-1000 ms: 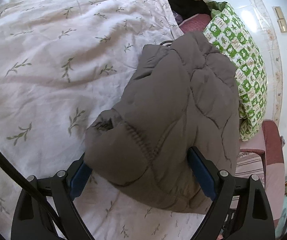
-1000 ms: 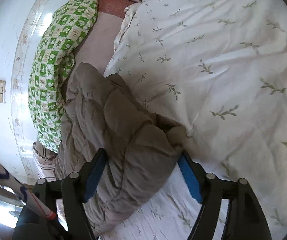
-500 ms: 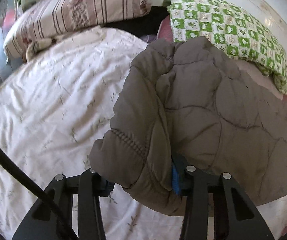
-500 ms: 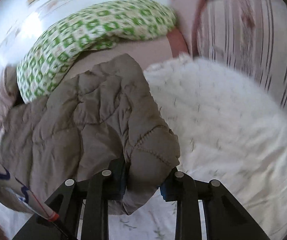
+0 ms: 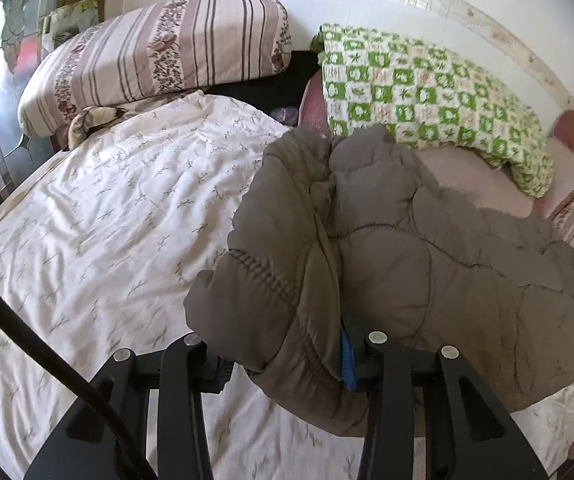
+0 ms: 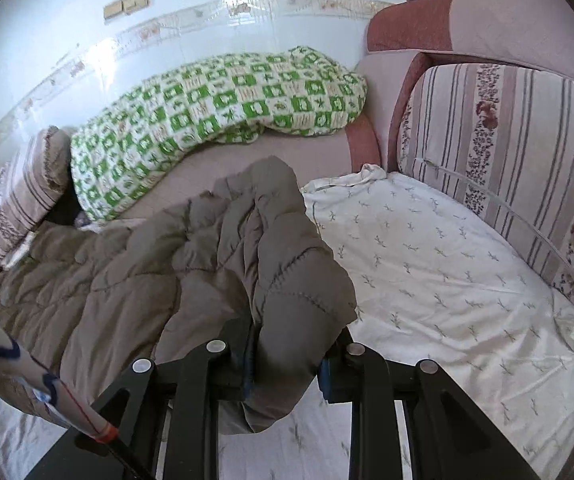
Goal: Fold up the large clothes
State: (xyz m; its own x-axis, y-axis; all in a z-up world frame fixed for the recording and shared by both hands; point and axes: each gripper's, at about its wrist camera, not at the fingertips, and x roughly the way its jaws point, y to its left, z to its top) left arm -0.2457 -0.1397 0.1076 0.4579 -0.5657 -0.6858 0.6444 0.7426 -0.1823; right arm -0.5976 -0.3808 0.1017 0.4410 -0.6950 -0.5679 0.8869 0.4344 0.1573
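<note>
A grey-brown quilted padded jacket (image 5: 427, 264) lies on a bed with a white leaf-print sheet (image 5: 119, 216). My left gripper (image 5: 283, 360) is shut on one stitched edge of the jacket and holds it lifted off the sheet. My right gripper (image 6: 287, 364) is shut on another bunched edge of the same jacket (image 6: 191, 264), which trails to the left across the sheet (image 6: 447, 280). The fingertips of both grippers are mostly hidden by the padding.
A green-and-white checked blanket (image 5: 427, 92) (image 6: 215, 112) lies along the tiled wall behind the jacket. Striped floral pillows (image 5: 159, 56) (image 6: 519, 148) stand at the bed's ends. A pink and red upholstered headboard (image 6: 467, 28) rises at the right.
Both grippers have closed on the jacket's edges, having stood wide open around them a second ago, and both have tilted up so the wall and pillows come into view.
</note>
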